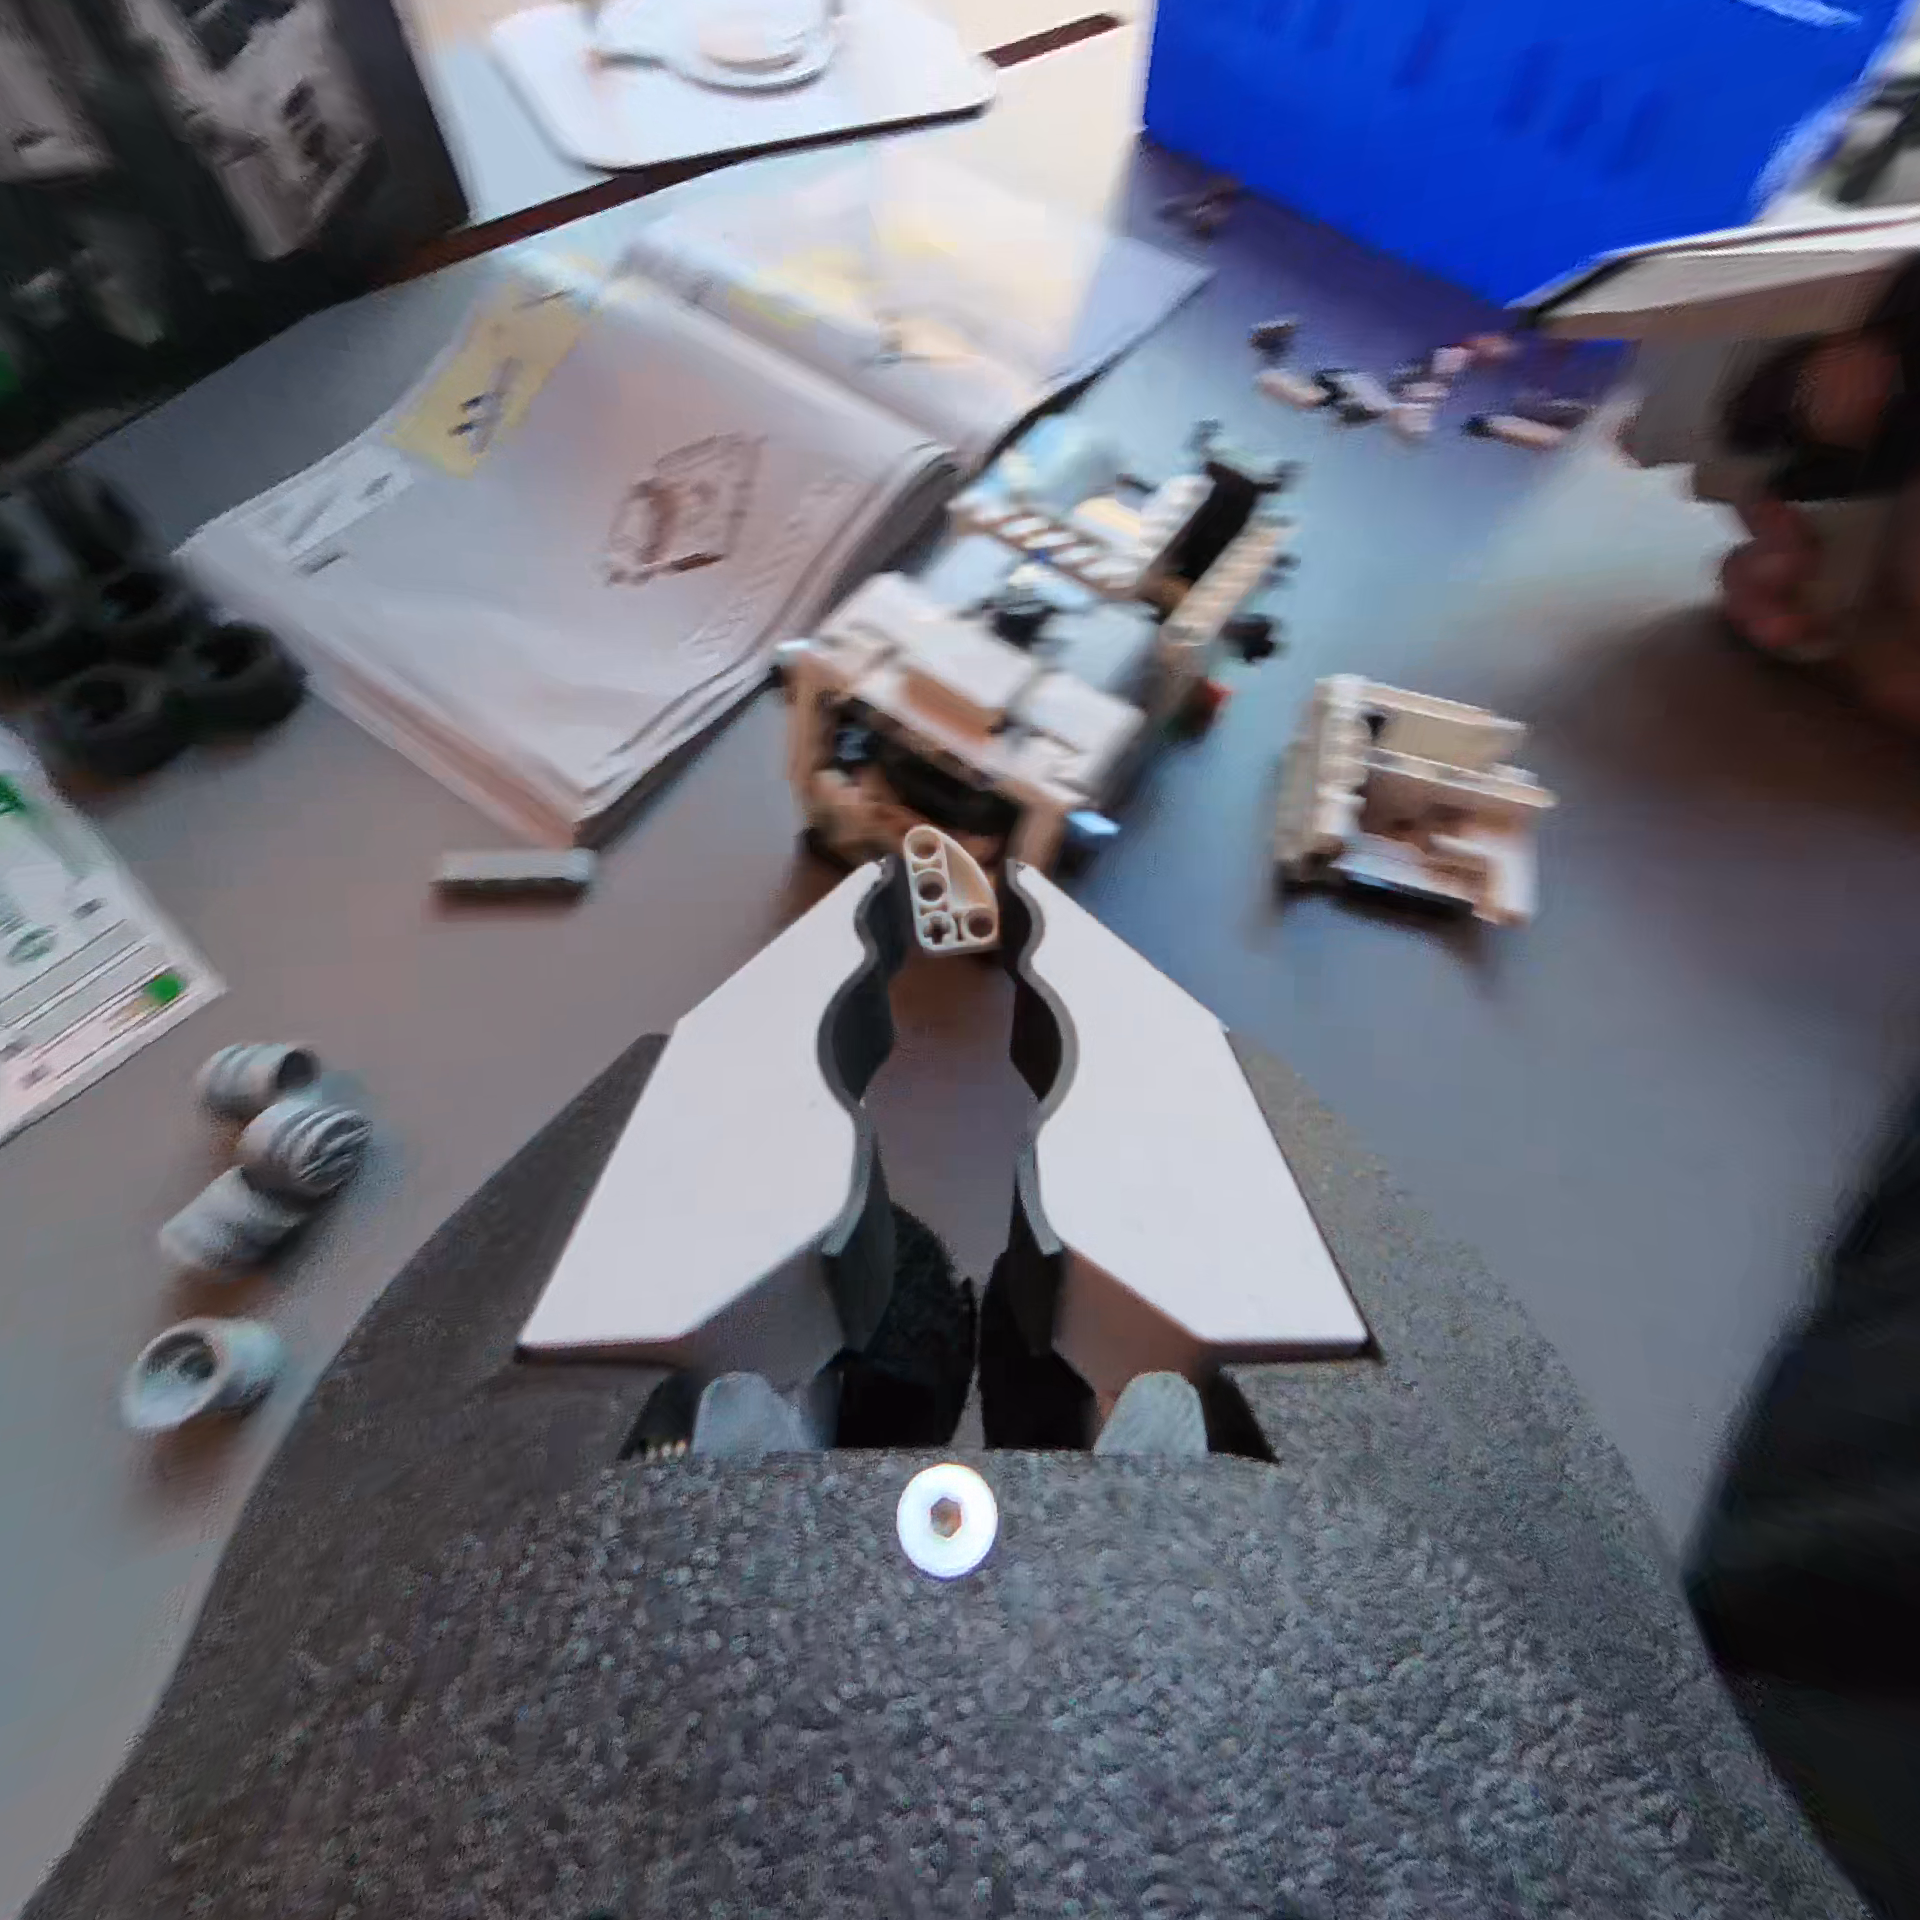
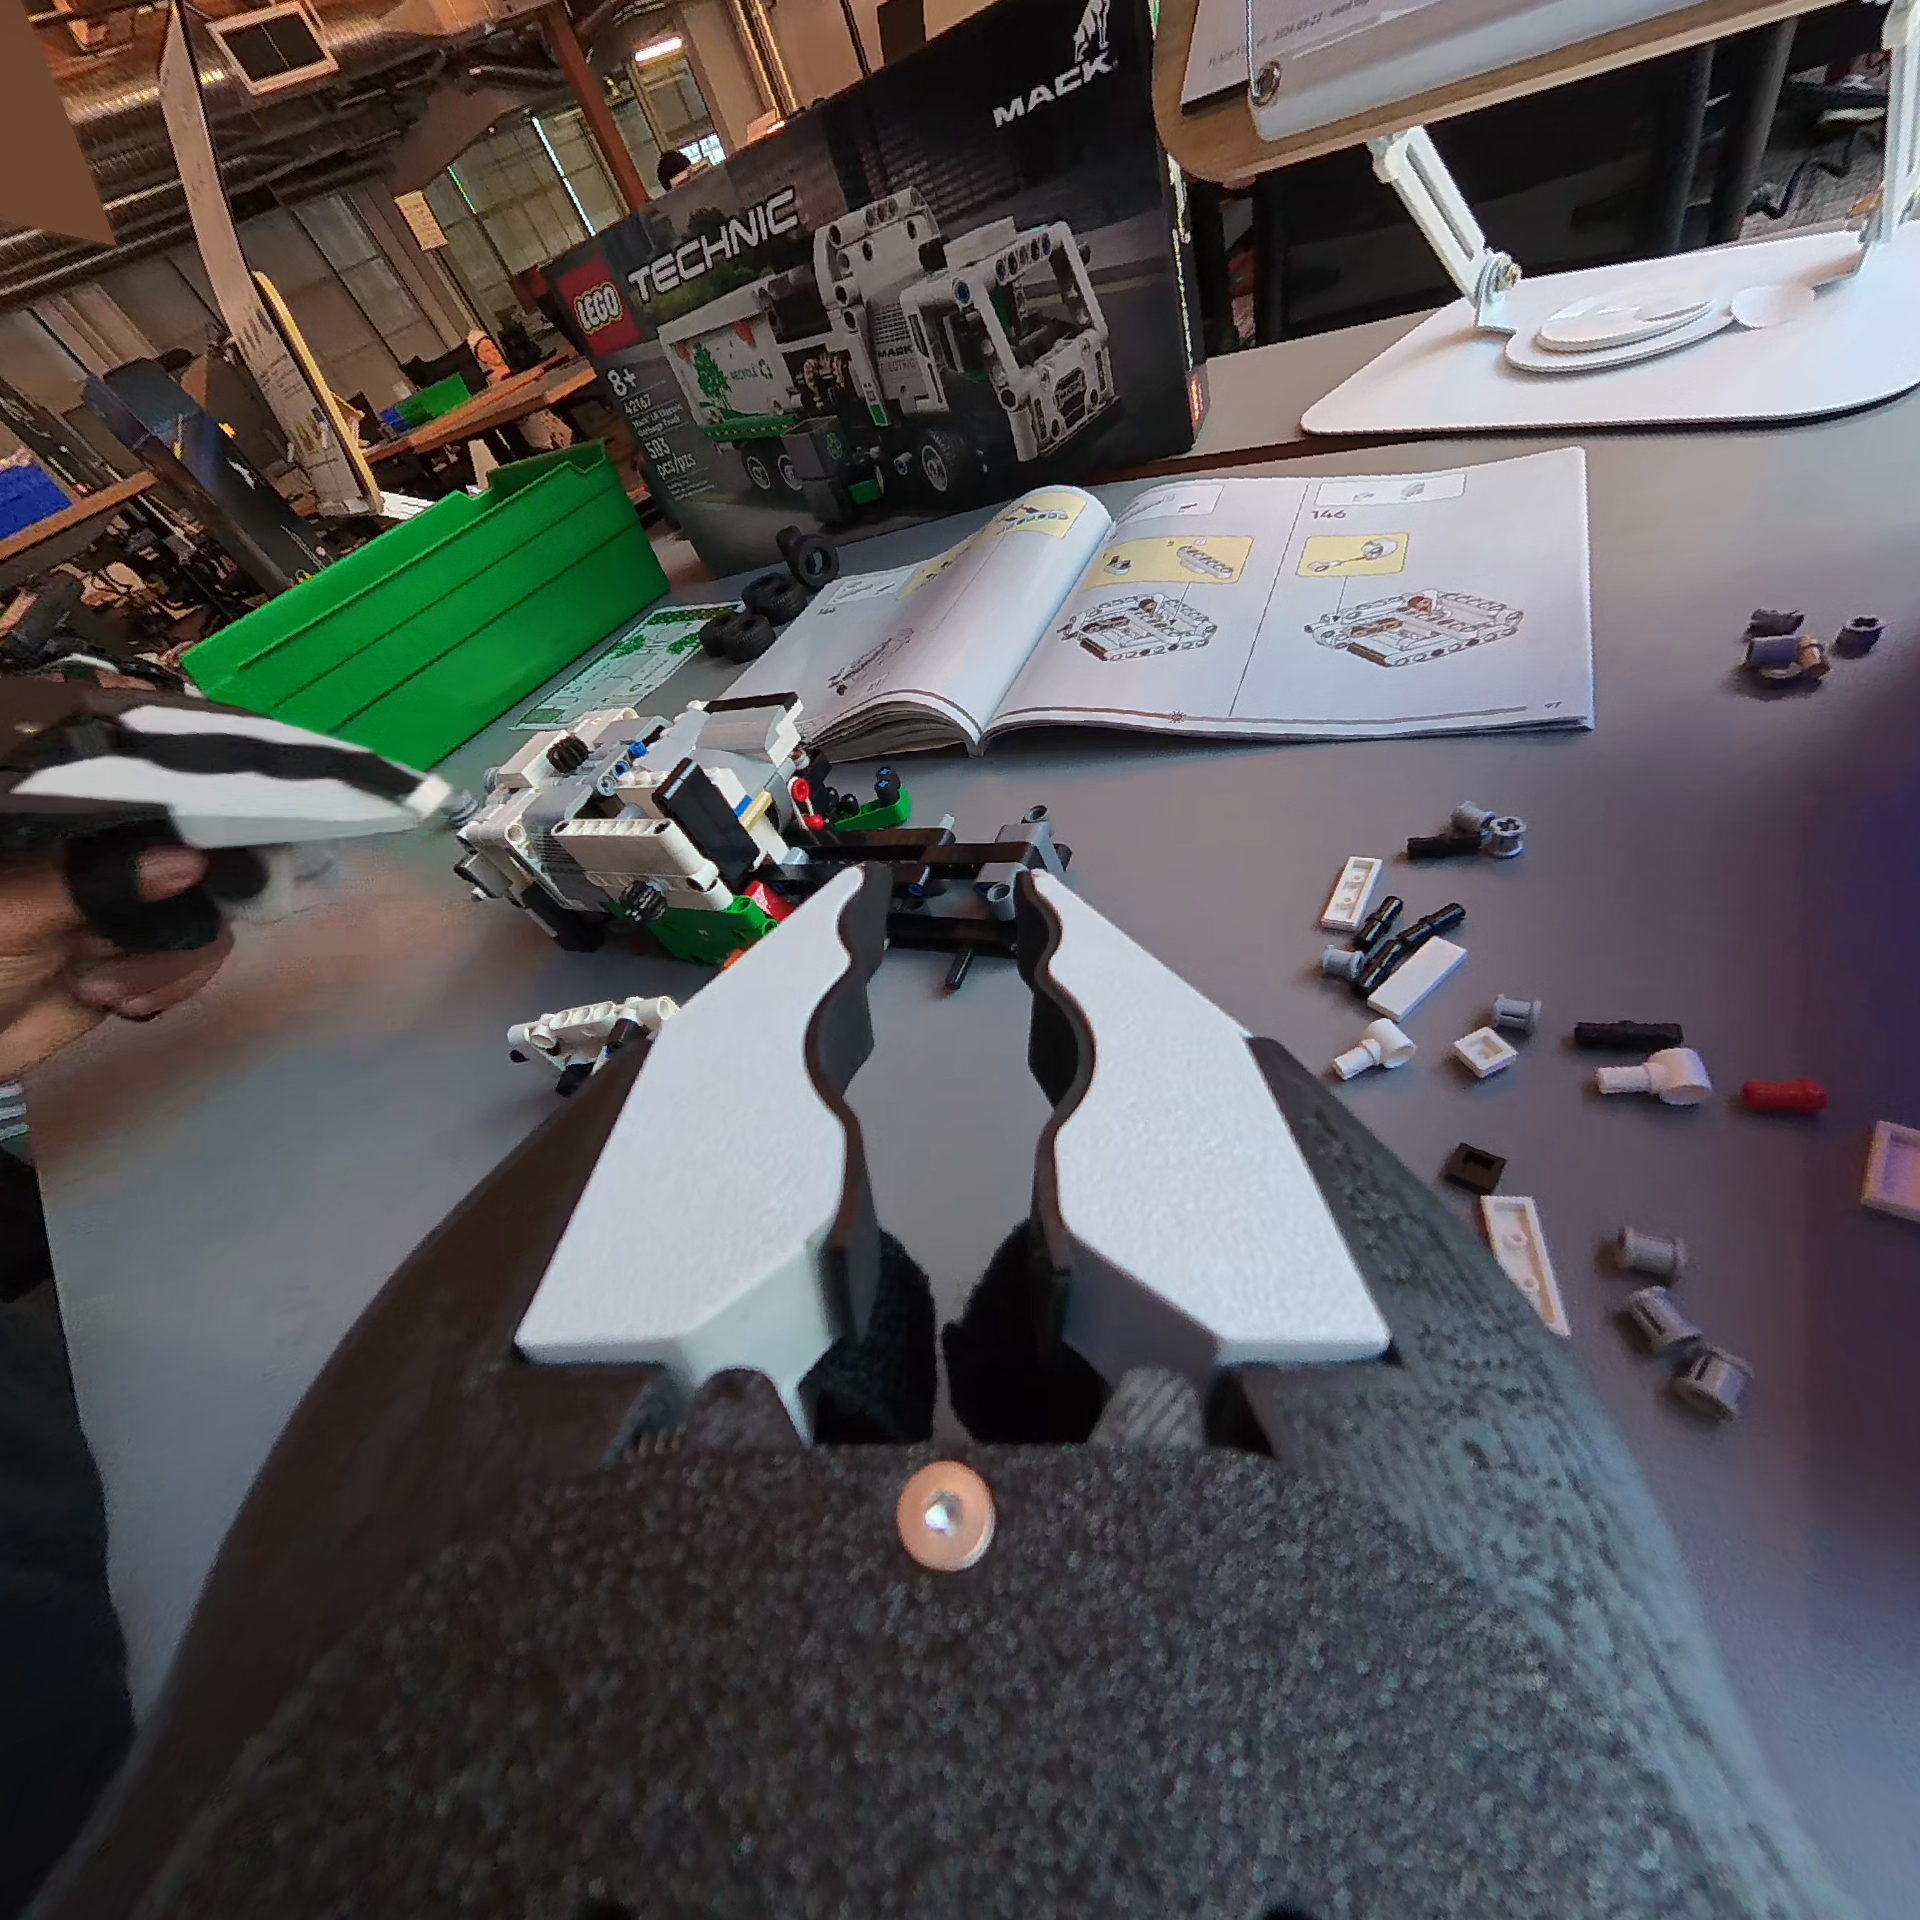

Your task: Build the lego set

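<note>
Left gripper (image 1: 951, 896) pinches a small white curved piece (image 1: 948, 891) at its fingertips, held above the table. Right gripper (image 2: 948, 899) spread apart, empty. Half-built truck (image 2: 665, 831) lies just beyond both.

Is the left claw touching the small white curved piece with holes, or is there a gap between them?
Touching. The left wrist view shows the white curved piece pinched at the tips of the left claw, one finger pressed against each of its sides, held above the table.

Left wrist view motion-blurred, right wrist view sharp, wide-angle edge distortion
</note>
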`<state>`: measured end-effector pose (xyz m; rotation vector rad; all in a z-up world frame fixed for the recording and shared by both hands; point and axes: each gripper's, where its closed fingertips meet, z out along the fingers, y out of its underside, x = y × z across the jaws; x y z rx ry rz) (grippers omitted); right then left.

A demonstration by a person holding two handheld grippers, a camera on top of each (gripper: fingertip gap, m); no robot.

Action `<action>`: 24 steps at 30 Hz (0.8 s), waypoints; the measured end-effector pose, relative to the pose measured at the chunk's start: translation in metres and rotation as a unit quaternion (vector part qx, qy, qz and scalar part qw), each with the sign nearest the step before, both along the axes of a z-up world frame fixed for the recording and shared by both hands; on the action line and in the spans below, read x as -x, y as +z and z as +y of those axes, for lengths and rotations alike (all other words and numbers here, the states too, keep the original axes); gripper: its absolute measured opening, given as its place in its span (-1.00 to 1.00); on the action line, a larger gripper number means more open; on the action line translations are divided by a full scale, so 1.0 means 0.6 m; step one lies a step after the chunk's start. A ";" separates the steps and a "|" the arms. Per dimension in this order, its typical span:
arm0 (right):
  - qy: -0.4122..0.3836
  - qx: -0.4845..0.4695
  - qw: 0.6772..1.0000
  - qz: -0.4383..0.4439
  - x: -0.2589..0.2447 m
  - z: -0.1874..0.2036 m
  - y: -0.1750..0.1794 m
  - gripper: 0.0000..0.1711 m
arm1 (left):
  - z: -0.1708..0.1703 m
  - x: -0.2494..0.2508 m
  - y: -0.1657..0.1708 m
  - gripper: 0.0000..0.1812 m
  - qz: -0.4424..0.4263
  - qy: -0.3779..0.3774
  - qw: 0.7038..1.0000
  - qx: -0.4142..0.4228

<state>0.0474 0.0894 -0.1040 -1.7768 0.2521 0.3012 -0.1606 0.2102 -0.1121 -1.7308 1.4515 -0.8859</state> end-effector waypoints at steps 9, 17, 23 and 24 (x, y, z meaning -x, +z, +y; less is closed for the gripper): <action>0.003 -0.004 1.000 0.001 0.003 -0.001 0.002 -0.72 | -0.193 -0.014 -0.068 -0.82 0.062 -0.178 0.981 0.038; -0.002 -0.001 1.000 -0.018 0.006 -0.001 0.002 -0.72 | -0.213 -0.021 -0.098 -0.83 0.097 -0.200 0.975 -0.010; -0.003 0.004 1.000 -0.021 0.006 0.001 -0.001 -0.72 | -0.214 -0.023 -0.111 -0.83 0.112 -0.212 0.970 -0.030; -0.004 0.004 1.000 -0.021 0.005 0.000 0.000 -0.72 | -0.214 -0.024 -0.111 -0.83 0.111 -0.214 0.970 -0.032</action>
